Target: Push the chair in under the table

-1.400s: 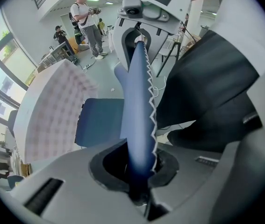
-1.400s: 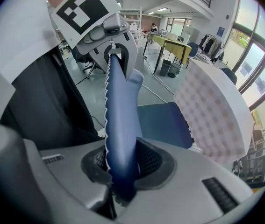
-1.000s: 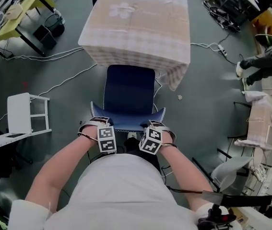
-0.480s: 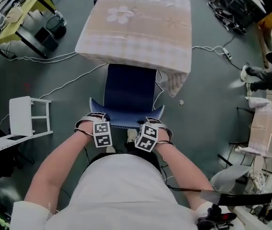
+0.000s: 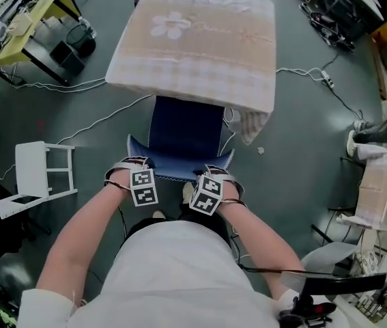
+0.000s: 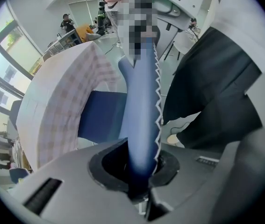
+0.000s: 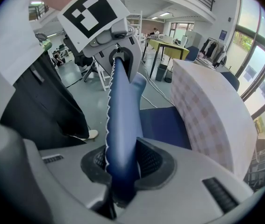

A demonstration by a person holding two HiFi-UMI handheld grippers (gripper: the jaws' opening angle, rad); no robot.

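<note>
**Dark blue padded chair** (image 5: 185,130) sits at the centre of the head view. Its seat runs up the frame and passes beneath the near edge of the square worktop (image 5: 193,46), which fills the upper centre and is draped in a beige checked cloth with a flower motif. The curved blue backrest (image 5: 179,167), edged with white zigzag stitching, lies below the seat in the frame, nearest the person.

**Left claw** (image 5: 134,164) pinches the left end of the backrest's top edge. In the left gripper view the backrest (image 6: 141,101) rises from between the jaws, which press on both its faces.

**Right claw** (image 5: 220,171) pinches the right end in the same way. The right gripper view shows the backrest (image 7: 122,111) clamped between ribbed black pads, with the left claw (image 7: 118,59) at the far end.

**Surroundings.** A corner of the cloth hangs at the chair's right. On the grey floor (image 5: 302,128), a white cable (image 5: 97,119) trails to the left and a white frame stool (image 5: 41,171) stands at mid left. A yellow-green desk (image 5: 26,26) occupies the upper left corner.
</note>
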